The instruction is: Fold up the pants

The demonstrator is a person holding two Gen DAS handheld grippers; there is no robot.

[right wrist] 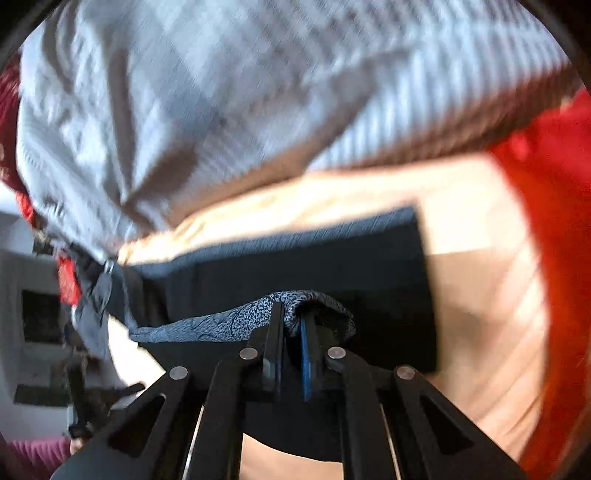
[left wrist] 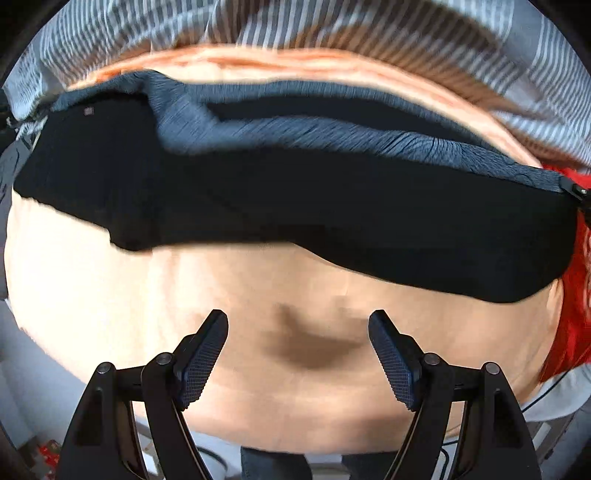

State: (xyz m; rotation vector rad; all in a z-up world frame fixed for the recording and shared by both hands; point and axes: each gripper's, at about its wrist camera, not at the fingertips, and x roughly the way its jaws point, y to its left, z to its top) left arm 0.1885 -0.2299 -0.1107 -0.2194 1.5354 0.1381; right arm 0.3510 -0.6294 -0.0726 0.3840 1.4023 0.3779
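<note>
The pants [left wrist: 280, 206] lay stretched left to right across a peach sheet [left wrist: 258, 369], dark and matte on the outside with a heathered grey-blue inner face turned up along the far edge. The cloth looked soft, light and limp, the sort that sags and bunches under its own weight and holds no crease unless smoothed flat.

The right gripper [right wrist: 291, 317] was pressed together on a fold of the speckled grey-blue fabric at the garment's near edge, the cloth humped up over the fingers. The left gripper [left wrist: 297, 325] hovered spread wide over bare sheet, just near of the pants, holding nothing.

A thin knit like this would likely slip a shallow pinch, so a hemmed or doubled edge at the left end seemed the safer hold. Motion blur made the exact seam there hard to place.

Beyond the pants a grey-and-white striped cover [left wrist: 332, 33] lay rumpled, and something red [right wrist: 546, 177] bordered the sheet on the right. The sheet showed shallow wrinkles and a soft dent, giving under load.
</note>
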